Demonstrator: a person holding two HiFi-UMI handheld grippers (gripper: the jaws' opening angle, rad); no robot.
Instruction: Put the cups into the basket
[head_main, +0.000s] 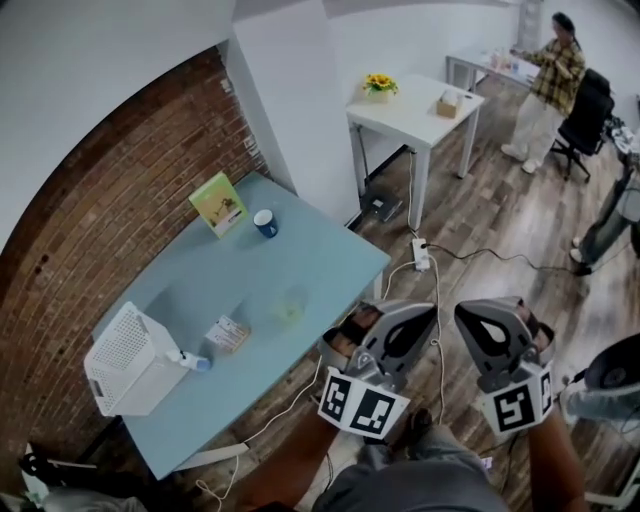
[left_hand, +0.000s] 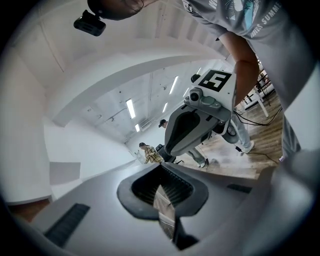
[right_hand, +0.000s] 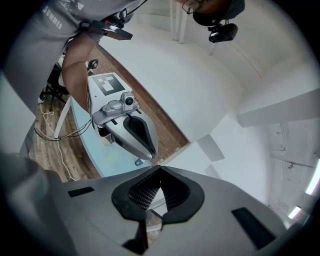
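Observation:
On the light blue table (head_main: 300, 260) a dark blue cup (head_main: 266, 223) stands at the far end, and a clear cup (head_main: 290, 305) stands near the middle. The white basket (head_main: 125, 360) sits at the table's near left end, with a small blue-and-white object (head_main: 198, 361) beside it. Both grippers are held over the floor to the right of the table, away from the cups. My left gripper (head_main: 428, 310) and my right gripper (head_main: 465, 310) are shut and hold nothing. The right gripper view shows the left gripper (right_hand: 132, 135) and the blue cup (right_hand: 138, 162) beyond it.
A green card (head_main: 220, 203) leans on the brick wall, and a small packet (head_main: 228, 335) lies near the basket. A power strip (head_main: 421, 255) and cables lie on the wooden floor. Farther off are a white table (head_main: 415, 105) and a person (head_main: 548, 85).

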